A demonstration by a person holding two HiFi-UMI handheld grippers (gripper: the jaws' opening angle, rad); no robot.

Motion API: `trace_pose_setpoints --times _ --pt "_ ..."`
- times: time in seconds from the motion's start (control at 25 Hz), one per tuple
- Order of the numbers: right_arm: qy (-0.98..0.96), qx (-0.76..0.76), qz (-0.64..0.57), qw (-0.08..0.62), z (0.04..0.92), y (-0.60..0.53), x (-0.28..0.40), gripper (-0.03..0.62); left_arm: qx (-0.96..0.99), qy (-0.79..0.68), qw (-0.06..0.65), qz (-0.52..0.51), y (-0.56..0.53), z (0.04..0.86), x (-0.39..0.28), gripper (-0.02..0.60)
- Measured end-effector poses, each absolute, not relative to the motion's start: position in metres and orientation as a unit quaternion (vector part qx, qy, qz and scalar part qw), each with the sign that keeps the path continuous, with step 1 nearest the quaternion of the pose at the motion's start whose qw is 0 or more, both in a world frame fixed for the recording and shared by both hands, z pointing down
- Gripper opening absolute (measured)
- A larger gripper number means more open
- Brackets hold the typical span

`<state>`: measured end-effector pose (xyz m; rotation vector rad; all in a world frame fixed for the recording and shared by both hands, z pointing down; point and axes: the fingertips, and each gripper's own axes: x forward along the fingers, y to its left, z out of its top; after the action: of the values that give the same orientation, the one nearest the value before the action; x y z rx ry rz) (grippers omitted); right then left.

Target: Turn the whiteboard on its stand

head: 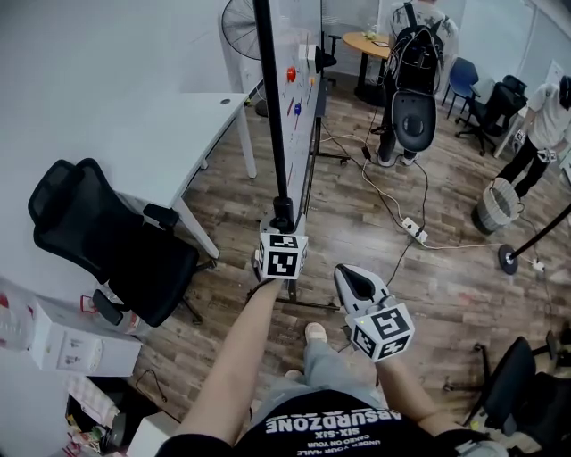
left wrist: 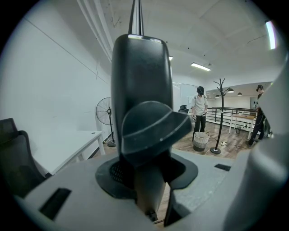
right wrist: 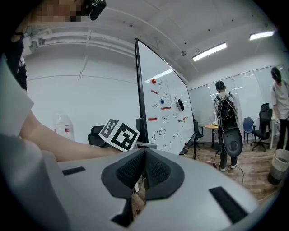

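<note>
— Now, eyes on the left claw: clenched round the black post of the stand, low on the near edge of the whiteboard.

— Agreed, and plain from the left gripper view too: filled right across by that post, pads tight against it. And for the board's place?

— Standing upright on the wooden floor, turned edge-on to the head view, just right of the white counter and running away toward the fan. Carrying a red magnet and a blue magnet on its face.

— Over to the right claw, then.

— Pinched together on nothing. Held to the right of the left claw and nearer the person, apart from the stand.

— Backed up by the right gripper view: pads pressed flat together, with the board's face out ahead, dotted with red marks and scribbles.

— Elsewhere: black office chair parked by the counter, power strip lying on the floor to the right, wicker basket beyond it, another person at the far right edge.
</note>
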<state>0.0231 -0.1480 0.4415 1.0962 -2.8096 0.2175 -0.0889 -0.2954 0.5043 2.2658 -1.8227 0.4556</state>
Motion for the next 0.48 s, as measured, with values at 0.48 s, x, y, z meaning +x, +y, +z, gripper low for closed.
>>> trace_pose_setpoints --times 0.48 --pt "-0.923 0.374 0.071 0.053 0.442 -0.119 0.027 -0.002 0.767 -0.615 0.101 0.154 -0.268 0.505 -0.068 0.153"
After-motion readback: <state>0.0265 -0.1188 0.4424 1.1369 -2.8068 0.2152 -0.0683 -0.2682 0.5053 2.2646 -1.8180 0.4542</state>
